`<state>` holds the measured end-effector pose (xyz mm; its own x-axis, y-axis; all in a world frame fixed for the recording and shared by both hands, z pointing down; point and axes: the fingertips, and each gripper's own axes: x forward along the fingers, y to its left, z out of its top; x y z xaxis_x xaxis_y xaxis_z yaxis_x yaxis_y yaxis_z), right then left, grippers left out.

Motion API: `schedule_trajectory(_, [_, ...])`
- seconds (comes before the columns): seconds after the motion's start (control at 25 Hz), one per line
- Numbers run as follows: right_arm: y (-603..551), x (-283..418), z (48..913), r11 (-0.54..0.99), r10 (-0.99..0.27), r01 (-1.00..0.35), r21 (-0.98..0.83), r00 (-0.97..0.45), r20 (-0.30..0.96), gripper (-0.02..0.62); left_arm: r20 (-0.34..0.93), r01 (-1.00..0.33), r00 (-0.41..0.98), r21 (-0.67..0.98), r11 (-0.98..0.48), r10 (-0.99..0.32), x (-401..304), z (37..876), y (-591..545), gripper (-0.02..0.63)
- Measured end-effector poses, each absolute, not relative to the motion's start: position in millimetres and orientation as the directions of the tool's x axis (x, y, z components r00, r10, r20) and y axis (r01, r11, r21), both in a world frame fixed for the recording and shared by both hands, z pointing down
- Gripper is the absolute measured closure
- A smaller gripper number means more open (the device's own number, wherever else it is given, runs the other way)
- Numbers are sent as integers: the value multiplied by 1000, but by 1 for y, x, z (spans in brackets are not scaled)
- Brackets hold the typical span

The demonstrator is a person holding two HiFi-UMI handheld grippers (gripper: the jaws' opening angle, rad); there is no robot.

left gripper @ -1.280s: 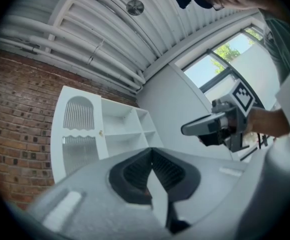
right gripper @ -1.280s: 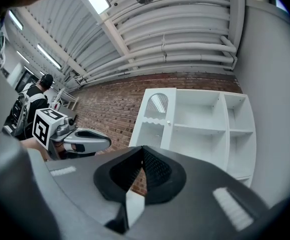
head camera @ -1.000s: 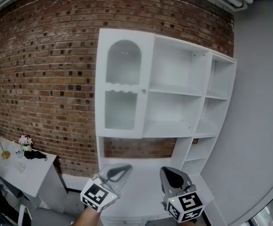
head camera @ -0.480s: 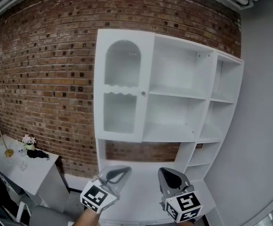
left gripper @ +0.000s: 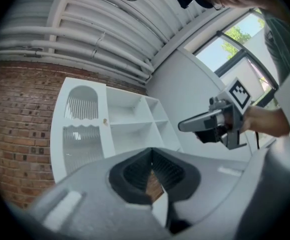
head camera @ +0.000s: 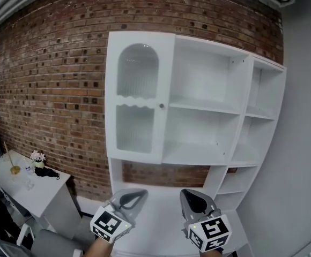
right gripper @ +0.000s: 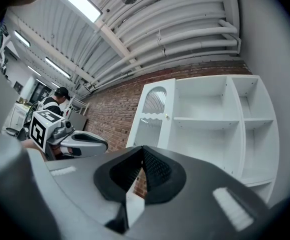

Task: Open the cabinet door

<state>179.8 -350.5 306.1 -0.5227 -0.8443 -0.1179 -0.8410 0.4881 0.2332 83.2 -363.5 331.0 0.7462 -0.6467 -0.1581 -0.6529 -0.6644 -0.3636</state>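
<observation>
The white cabinet (head camera: 198,108) hangs on a brick wall. Its door (head camera: 138,98), with arched ribbed glass, is closed on the left side, and a small knob (head camera: 161,105) sits at the door's right edge. My left gripper (head camera: 135,196) and right gripper (head camera: 190,197) are side by side low in the head view, well below and in front of the door, both shut and empty. The left gripper view has the door (left gripper: 82,129) and knob (left gripper: 105,120) far beyond its closed jaws. The right gripper view shows the door (right gripper: 152,115) ahead too.
Open shelves (head camera: 206,125) fill the cabinet's middle and right. A white side table (head camera: 32,189) with small flowers (head camera: 37,157) and a dark item stands at lower left. A grey wall (head camera: 305,143) runs along the right. A person (right gripper: 55,101) stands far behind.
Both grippers have drifted toward the cabinet, which looks slightly larger and sits further right in the head view. The door stays closed and both jaws stay shut.
</observation>
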Motion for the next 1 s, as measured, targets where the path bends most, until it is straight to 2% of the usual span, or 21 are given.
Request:
schedule_trajectory(0.4, [-386,180,321,521,-830,-826,213,-549,-100,591,-144,-677,719,-364,-639,-680,79,340,-394,604])
schedule_trajectory(1.0, [-437,151,319,472,-864,-854,218,-497,-76,589,-153,-632,765,-367,-683,-625,53,329,-453,604])
